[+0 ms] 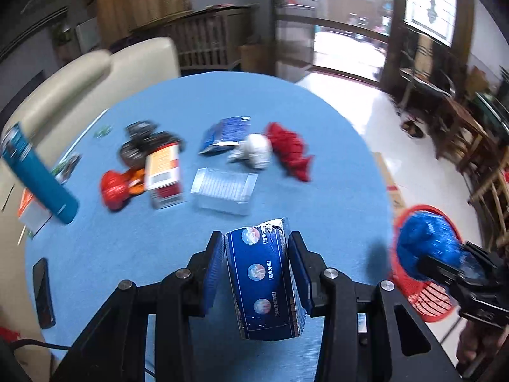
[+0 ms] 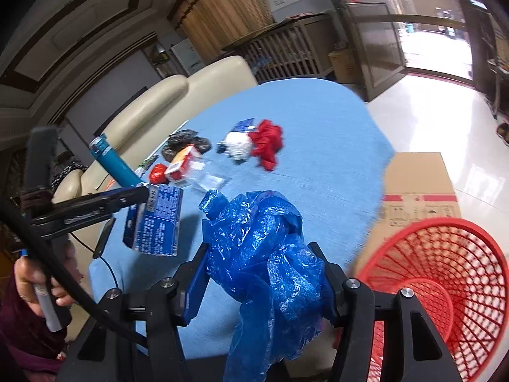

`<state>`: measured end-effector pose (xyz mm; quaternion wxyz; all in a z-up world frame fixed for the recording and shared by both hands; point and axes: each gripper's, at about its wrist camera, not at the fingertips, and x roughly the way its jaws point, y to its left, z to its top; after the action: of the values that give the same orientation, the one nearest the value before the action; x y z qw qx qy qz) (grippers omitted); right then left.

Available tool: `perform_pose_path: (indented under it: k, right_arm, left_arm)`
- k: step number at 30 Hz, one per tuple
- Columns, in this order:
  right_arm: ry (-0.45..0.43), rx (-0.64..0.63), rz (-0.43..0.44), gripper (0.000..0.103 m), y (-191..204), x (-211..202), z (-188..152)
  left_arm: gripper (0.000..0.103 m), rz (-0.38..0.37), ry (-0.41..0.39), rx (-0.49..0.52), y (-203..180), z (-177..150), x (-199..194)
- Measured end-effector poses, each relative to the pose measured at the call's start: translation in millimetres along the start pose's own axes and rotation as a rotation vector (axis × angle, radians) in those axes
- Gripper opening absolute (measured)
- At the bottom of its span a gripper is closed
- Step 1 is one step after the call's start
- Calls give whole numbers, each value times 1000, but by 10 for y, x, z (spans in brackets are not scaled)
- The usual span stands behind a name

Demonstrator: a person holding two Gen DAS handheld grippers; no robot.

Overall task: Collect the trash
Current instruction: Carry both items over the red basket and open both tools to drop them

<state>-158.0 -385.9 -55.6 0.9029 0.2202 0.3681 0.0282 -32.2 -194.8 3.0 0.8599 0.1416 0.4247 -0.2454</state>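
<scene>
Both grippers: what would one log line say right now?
left gripper: shut on blue carton | right gripper: shut on blue plastic bag | red basket: beside table, empty as far as seen

A: Where's the light from?
B: Daylight through the open doorway [image 1: 346, 31], blown out white, with glare on the glossy floor [image 2: 445, 121].
A: Sharpness?
B: The blue carton [image 1: 264, 283] in the left wrist view is crisp, but the red wrapper [image 1: 291, 151] and teal bottle [image 1: 38, 172] smear with motion blur.
A: Edges?
B: Fisheye bending, black corners. The blue plastic bag [image 2: 267, 254] glints; the red basket [image 2: 445, 286] stays sharp.
</scene>
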Motion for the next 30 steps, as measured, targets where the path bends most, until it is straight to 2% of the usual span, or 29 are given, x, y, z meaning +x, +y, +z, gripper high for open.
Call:
perform_pose_path:
  k: [7,13,17,20,21,22,23,28,30]
  right_arm:
    - [-33,98,-87,62,-596,-329,-105]
    - [-59,174,-141,64,-1055,-610,-217]
    - [-69,231,-147,65,-1311,-748,-279]
    - [-73,272,-118,71,-1464,-817,-311]
    - [-77,287,-105,74,-1501,-838,-318]
    - [-83,300,-93,76,-1540,-860,-329]
    - [-92,314,-88,77,-1583,-889,-341]
    - [-164,414,-168,77,-1847,-1042,-405]
    - [-184,468,-217,77,-1977,-1086,-435]
  left_arm:
    - [43,-120,2,111,-683,84,-112]
    - [43,-190,17,213,-1270,130,-100]
    - [43,-233,31,269,-1634,138,-72]
    - [44,-280,45,314,-1888,132,-24]
    - [49,-286,46,321,-1936,130,-12]
    - [59,-289,45,337,-2012,118,-7]
    - [62,-285,40,348,-2057,108,-9]
    - [63,-231,25,381,-2050,62,74]
    - [63,-180,15,380,-1966,67,104]
